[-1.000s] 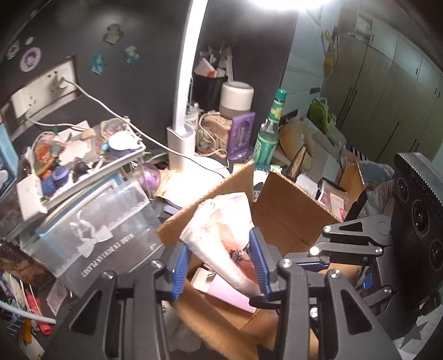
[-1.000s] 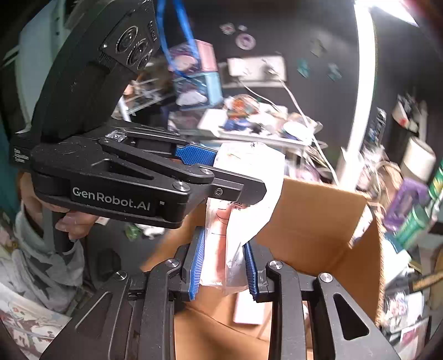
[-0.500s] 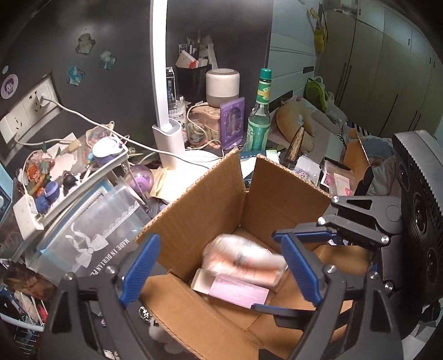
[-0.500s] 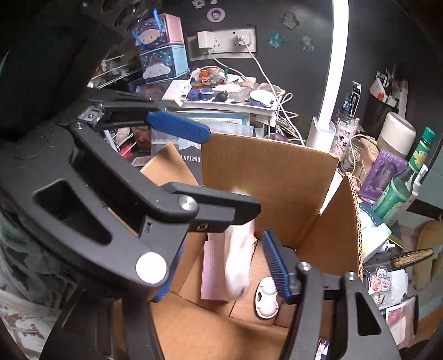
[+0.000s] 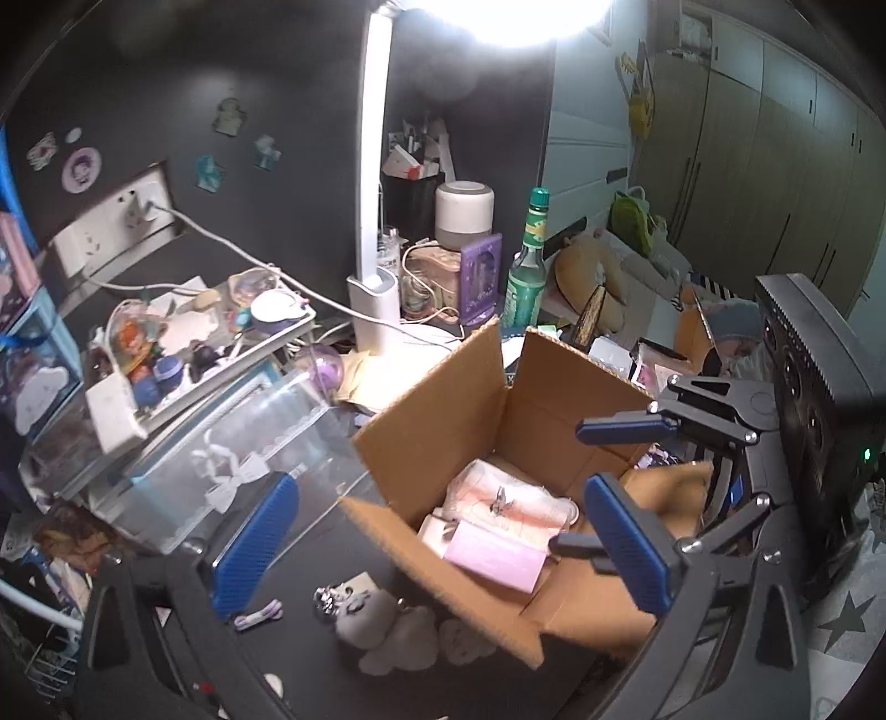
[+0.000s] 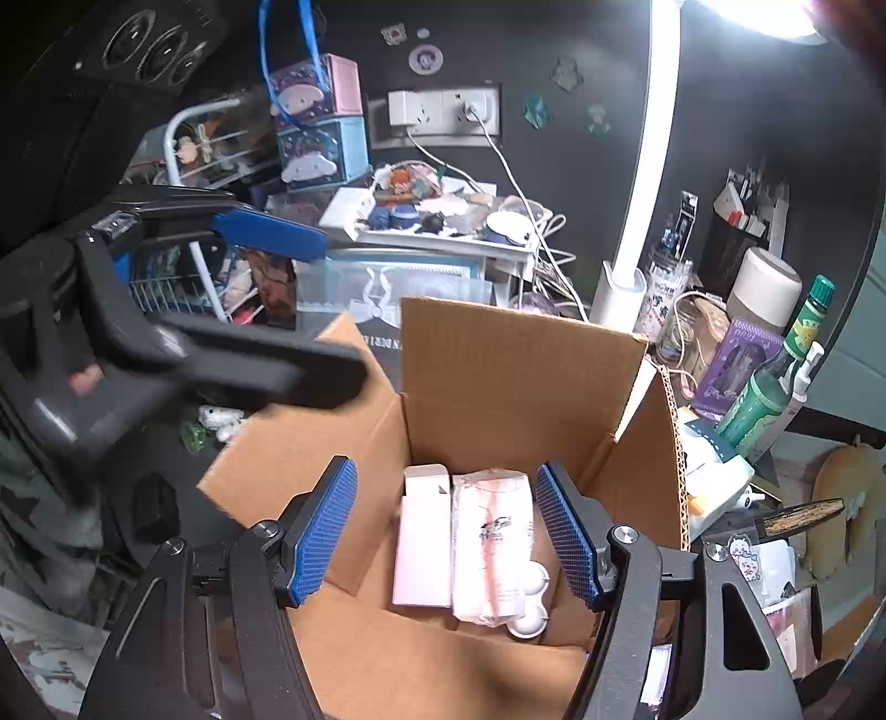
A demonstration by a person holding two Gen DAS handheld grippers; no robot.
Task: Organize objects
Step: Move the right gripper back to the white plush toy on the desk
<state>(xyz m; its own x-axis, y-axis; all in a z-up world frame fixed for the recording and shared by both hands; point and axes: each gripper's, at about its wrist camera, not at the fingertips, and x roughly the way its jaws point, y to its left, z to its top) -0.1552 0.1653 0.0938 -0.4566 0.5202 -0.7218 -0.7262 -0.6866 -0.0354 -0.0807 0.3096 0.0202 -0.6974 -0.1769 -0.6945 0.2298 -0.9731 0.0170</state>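
Light source: a desk lamp (image 5: 515, 16) glares white at the top of both views.
Brightness: dim room, dark wall, lit cardboard box (image 6: 520, 376).
Blur: the left gripper (image 6: 277, 299) smears in the right view.
Distortion: fisheye curving, black corners.

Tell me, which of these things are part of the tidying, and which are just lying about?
Part of the job:
box
white packet inside it
pink carton beside the packet
left gripper, opening, nothing between its jaws
right gripper, opening, packet released

Lying about:
green bottle
lamp
purple case
plush toys
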